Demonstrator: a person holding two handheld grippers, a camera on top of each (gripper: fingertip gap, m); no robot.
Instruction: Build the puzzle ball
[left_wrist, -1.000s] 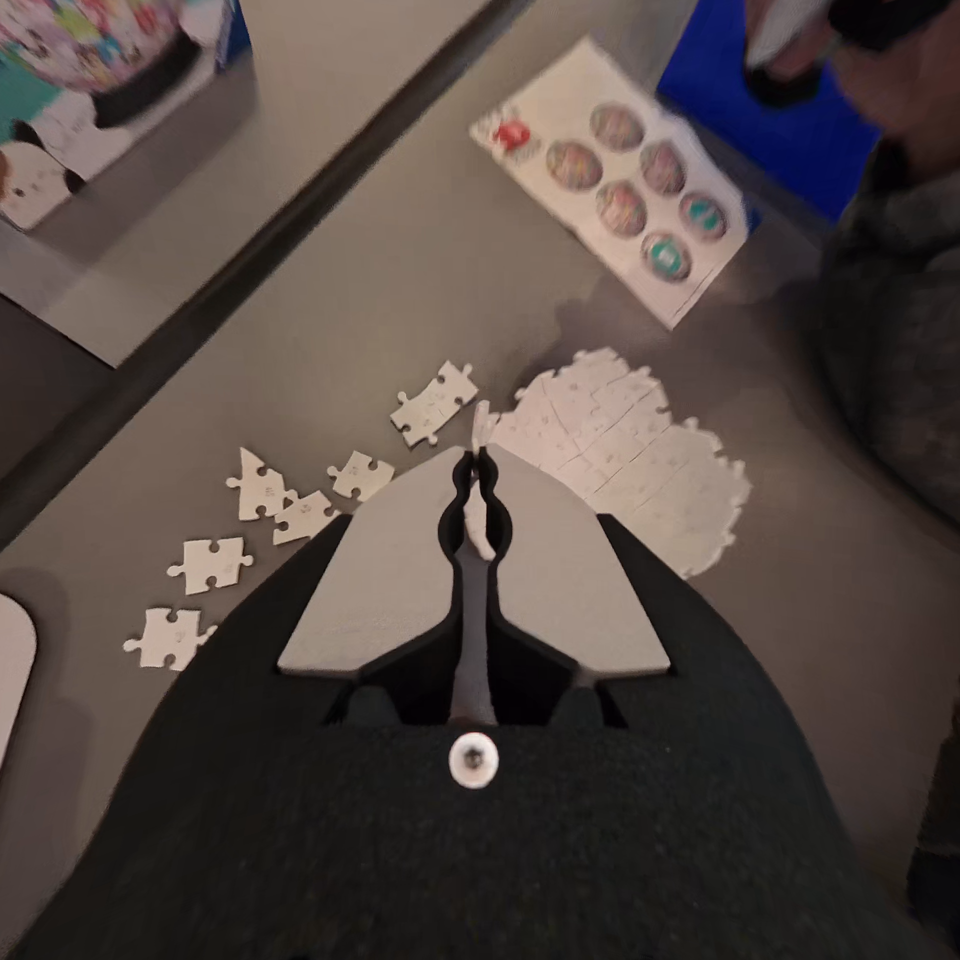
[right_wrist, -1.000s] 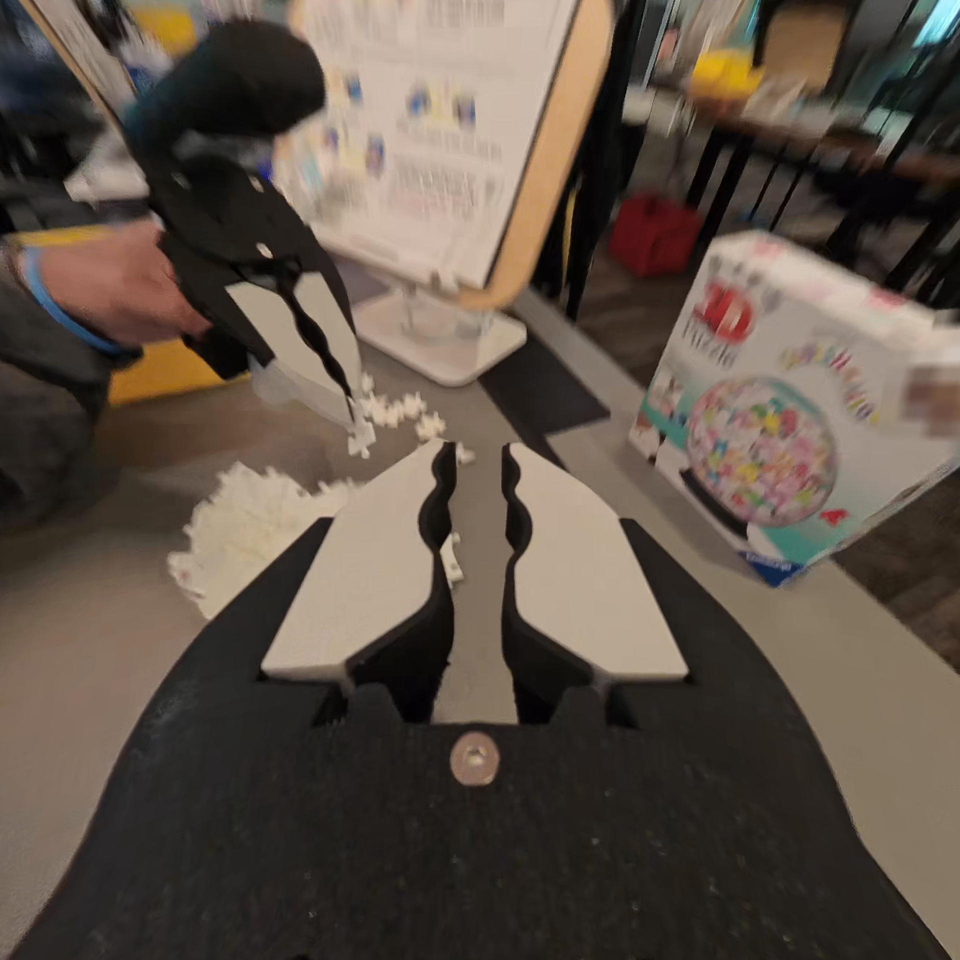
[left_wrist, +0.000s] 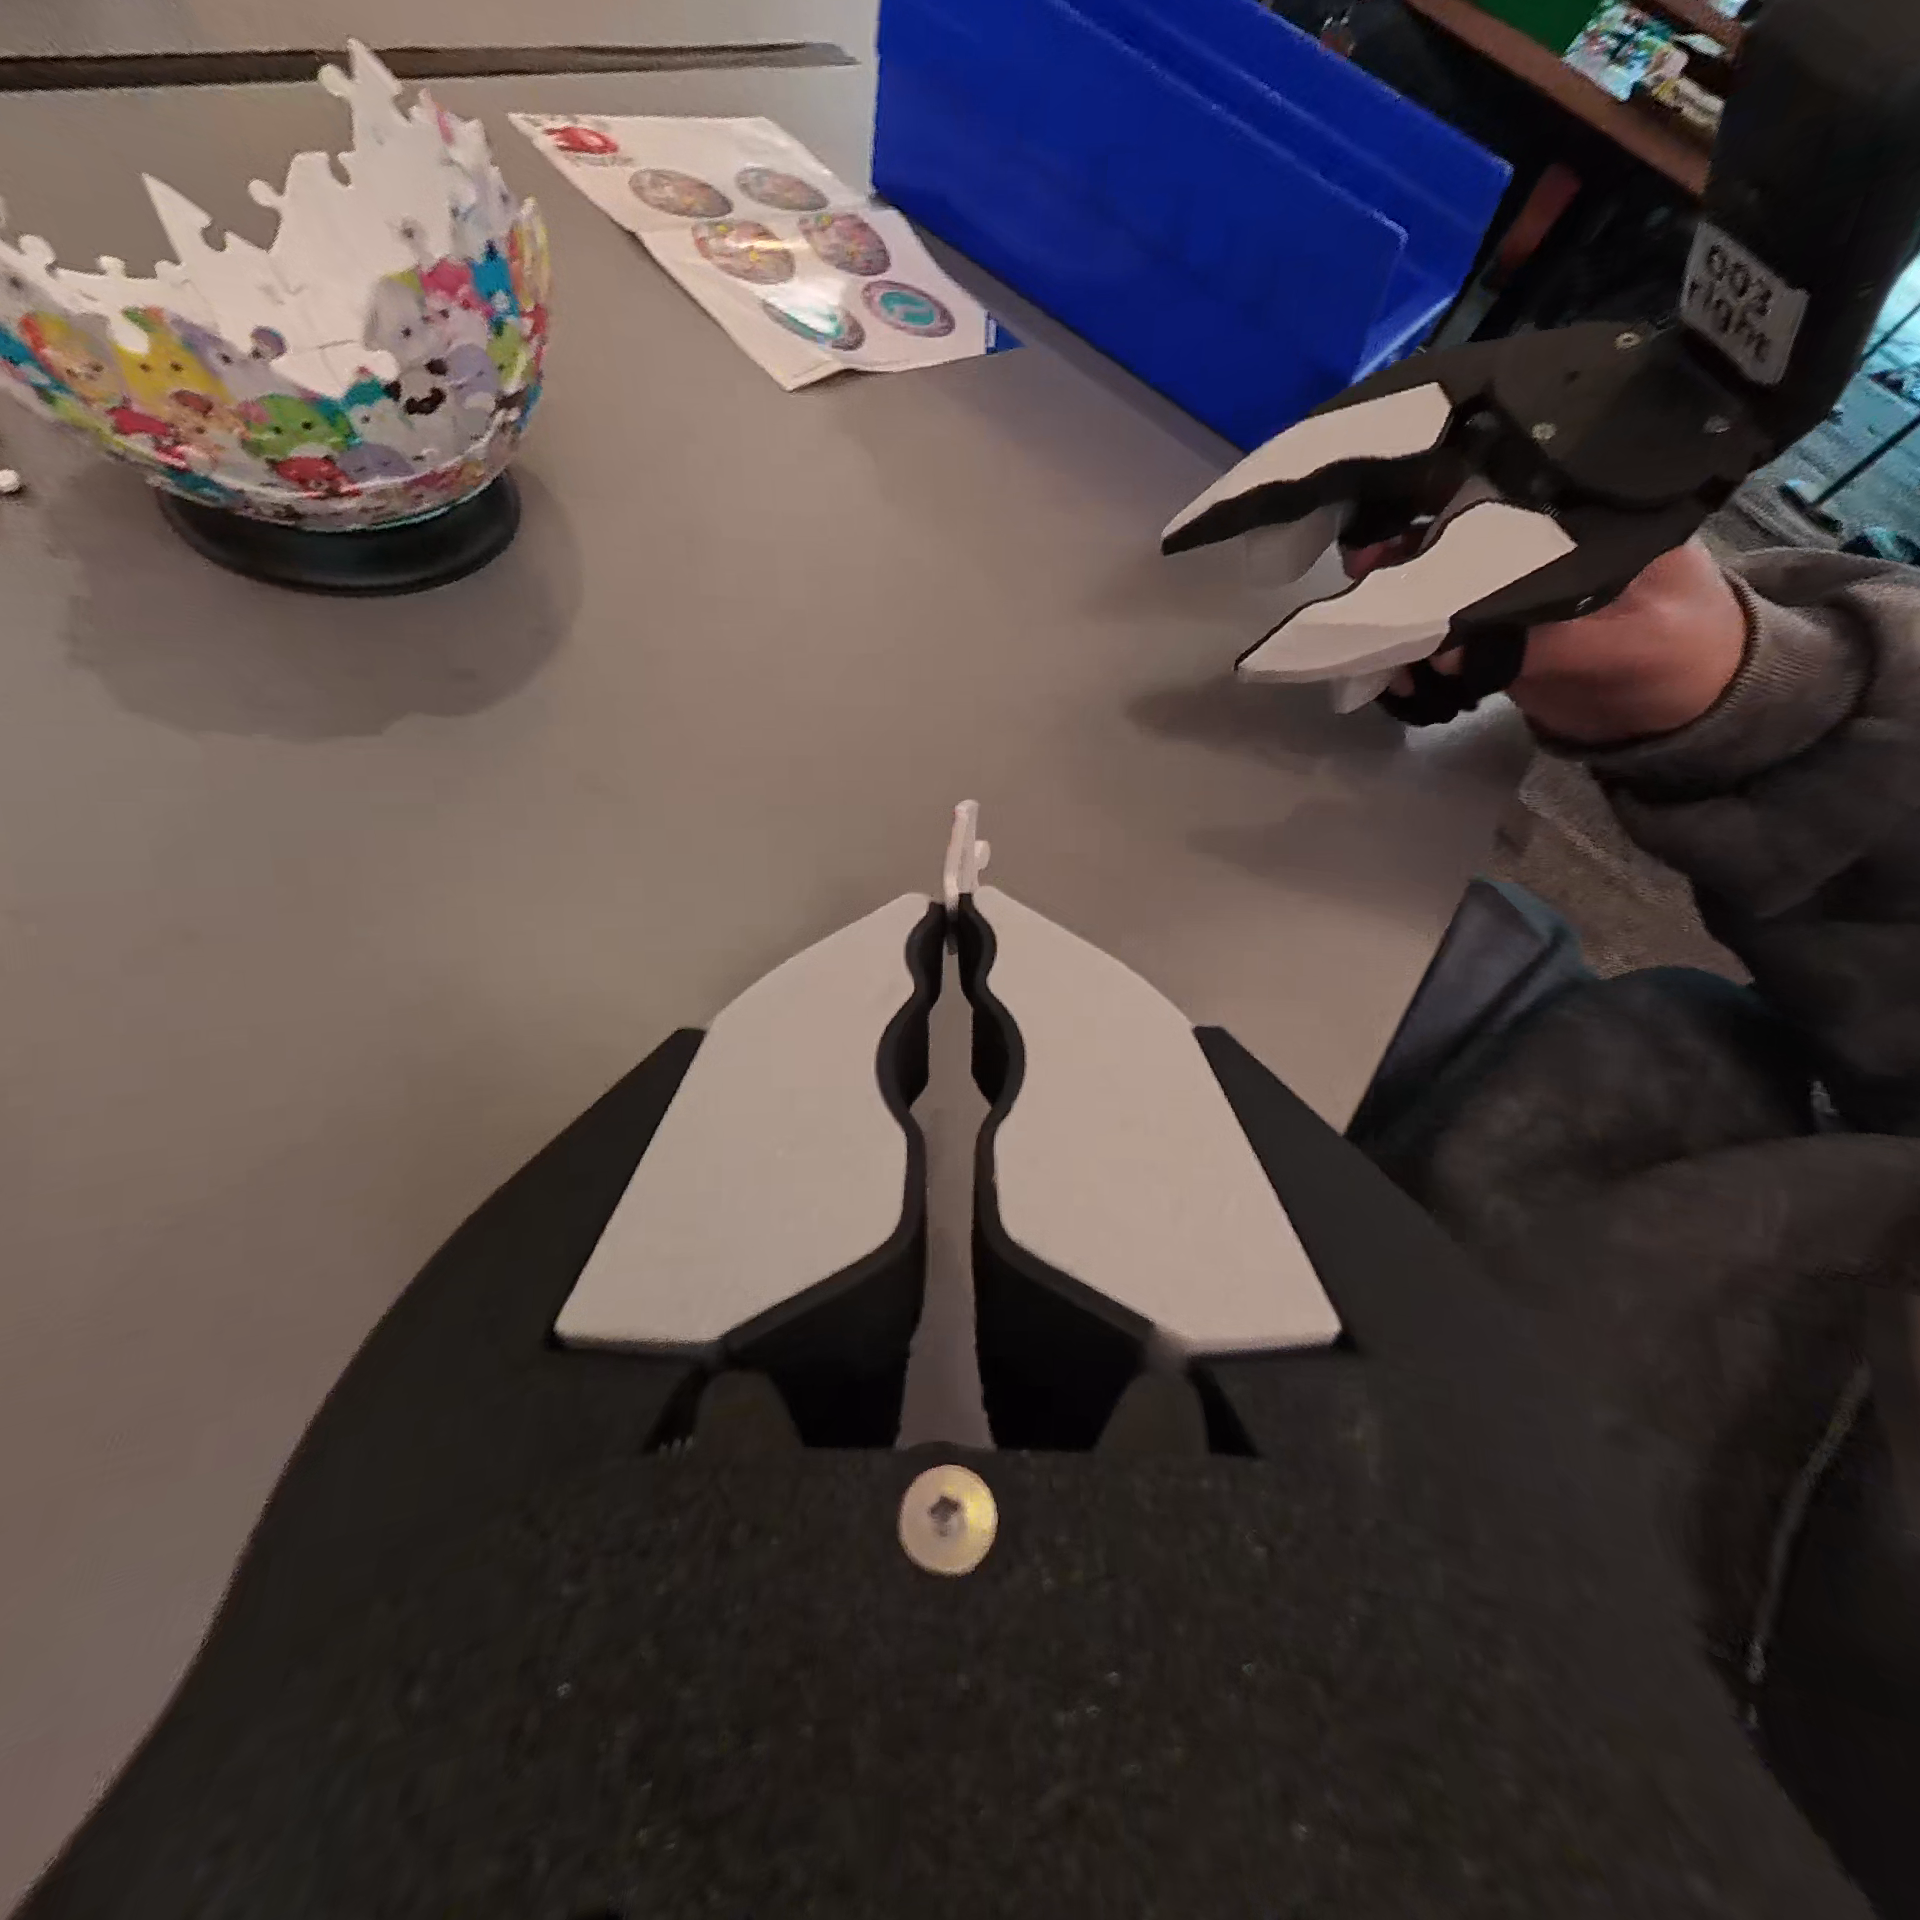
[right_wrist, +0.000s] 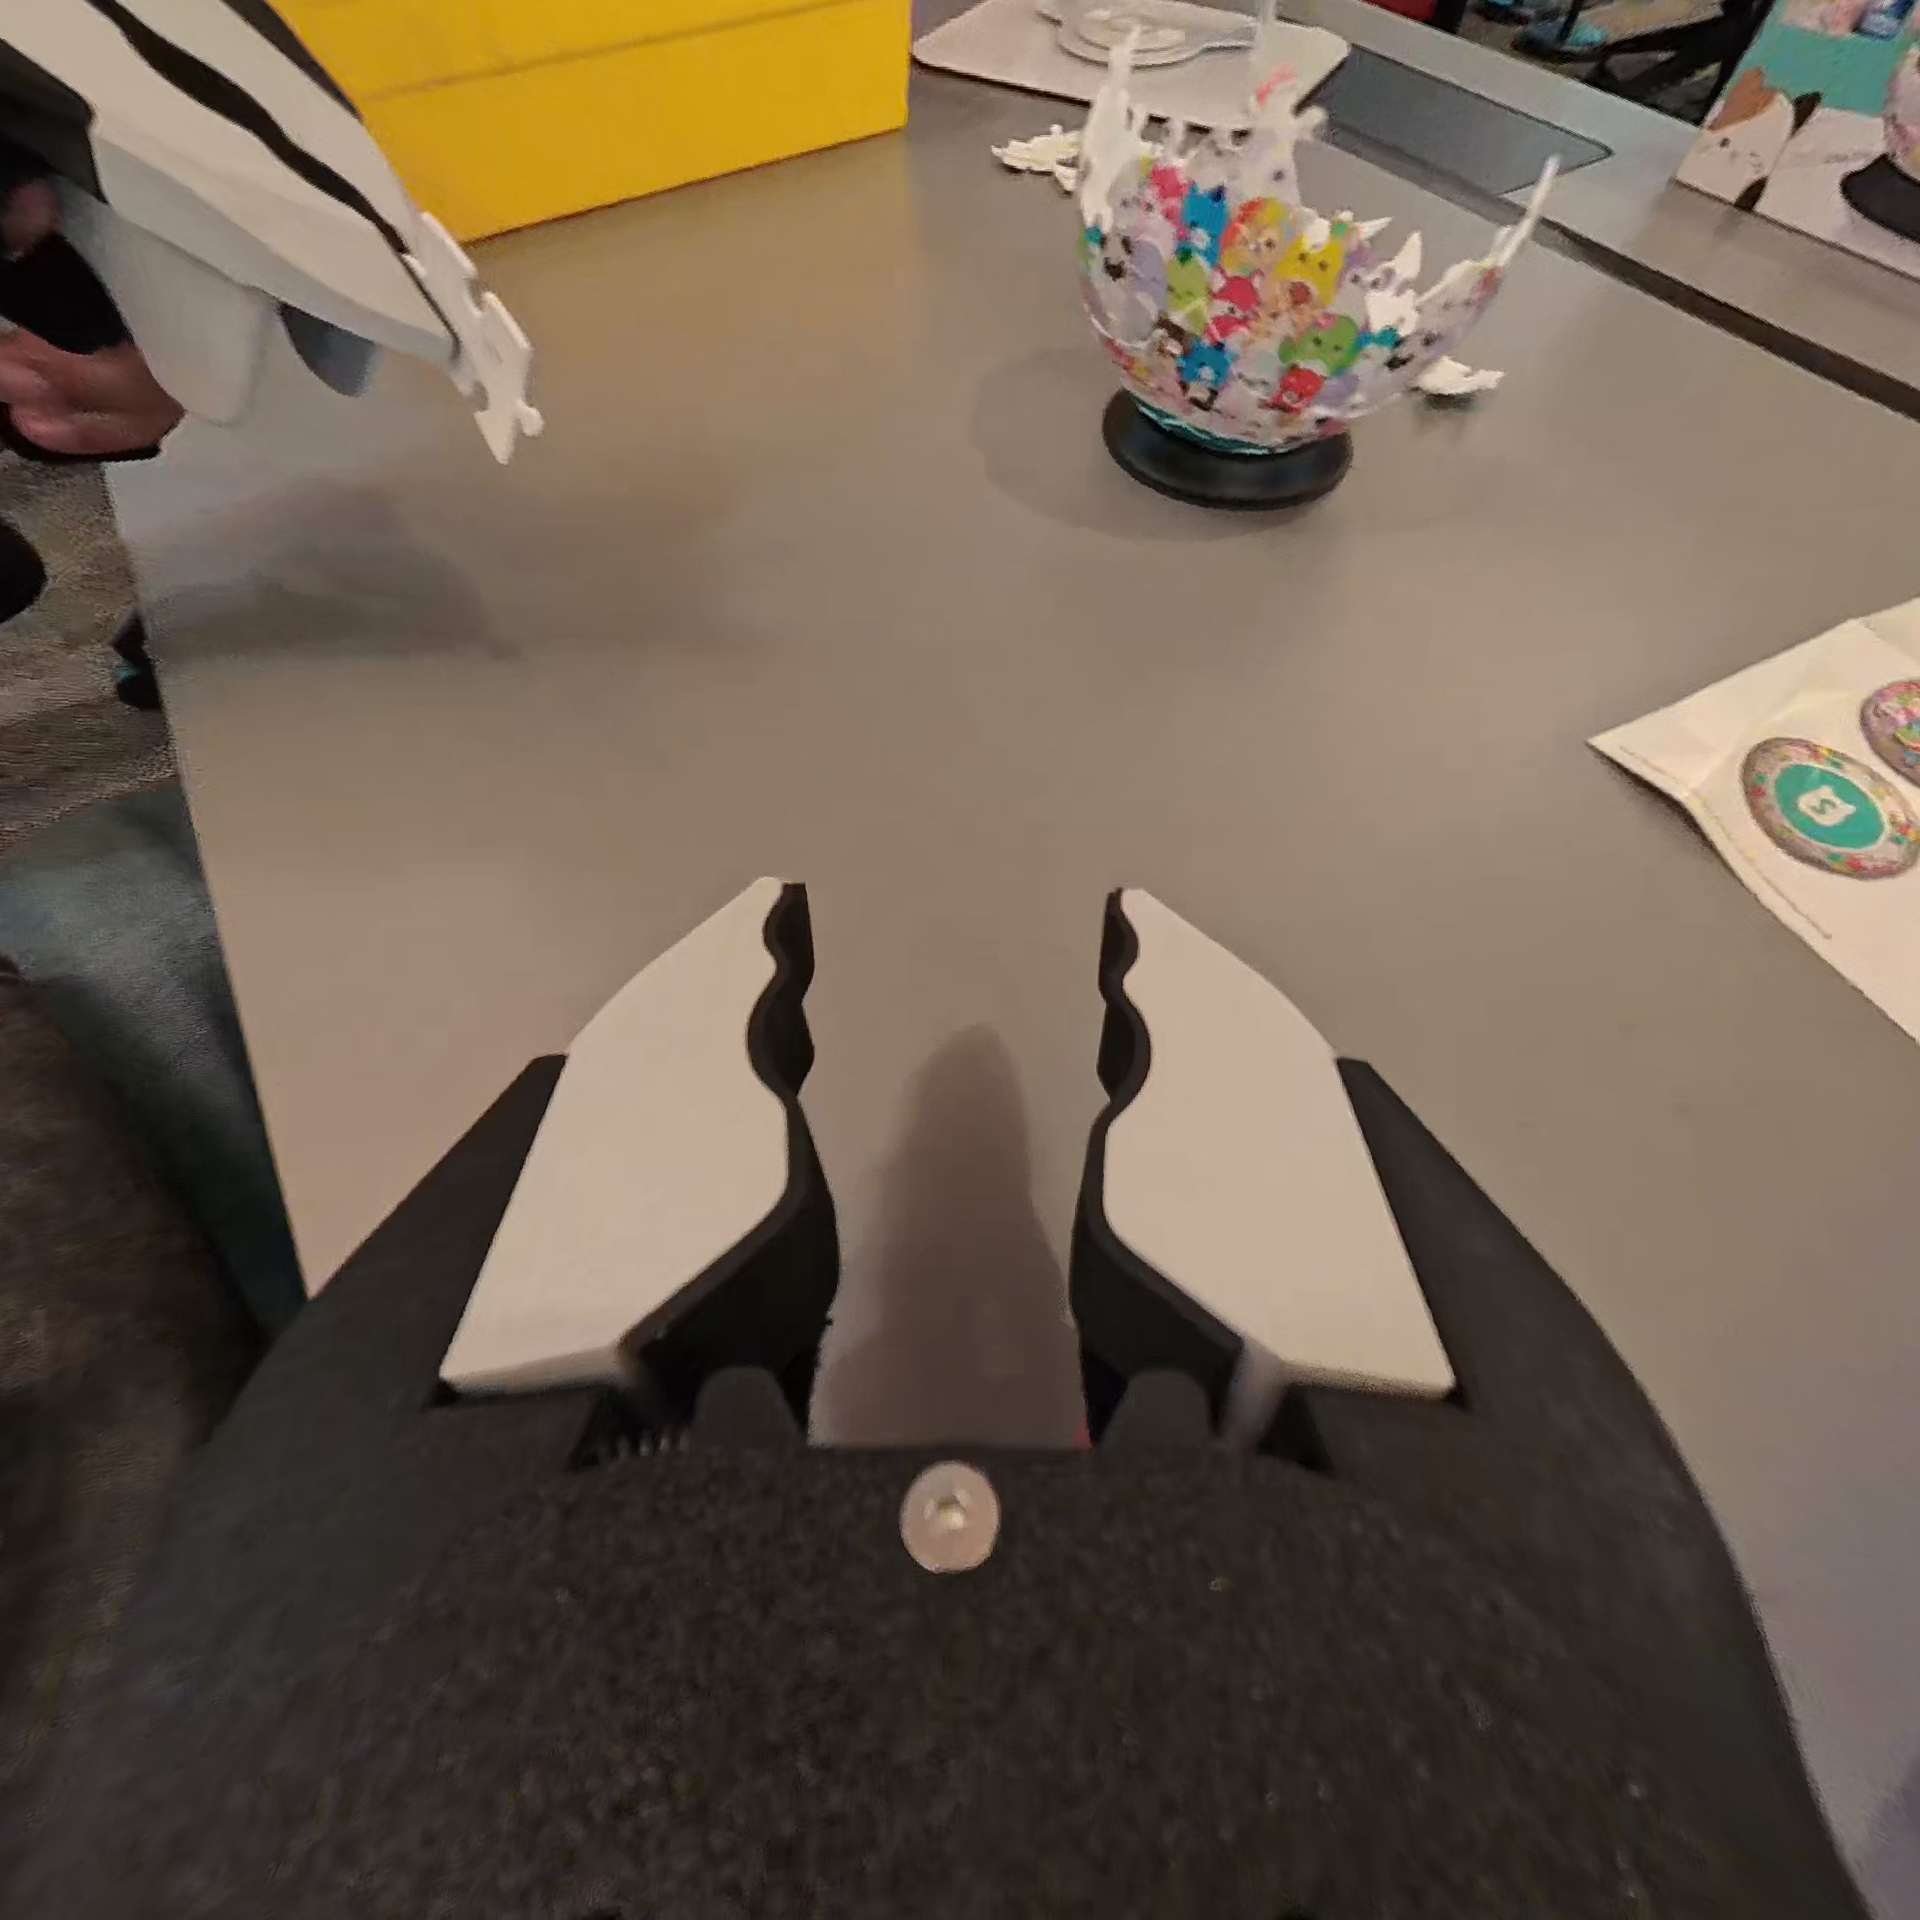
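Grey tabletop (left_wrist: 727, 675) spreads under both my grippers. My left gripper (left_wrist: 951, 914) pinches a white puzzle piece (left_wrist: 964, 852) edge-on, standing past its tips. Ahead and far left sits the half-built puzzle ball (left_wrist: 301, 364) on its black stand. My right gripper (right_wrist: 954, 925) is spread wide, empty; its view shows the piece's flat face (right_wrist: 488, 353).

The left tool (left_wrist: 954, 914) pinched a white puzzle piece (left_wrist: 963, 847) edge-on above the table (left_wrist: 727, 675). The half-built puzzle ball (left_wrist: 281, 343) sat far left; the right tool (left_wrist: 1226, 613) gaped.

Grey table (right_wrist: 935, 665) under half-built puzzle ball (right_wrist: 1236, 301), instruction sheet (left_wrist: 758, 239).
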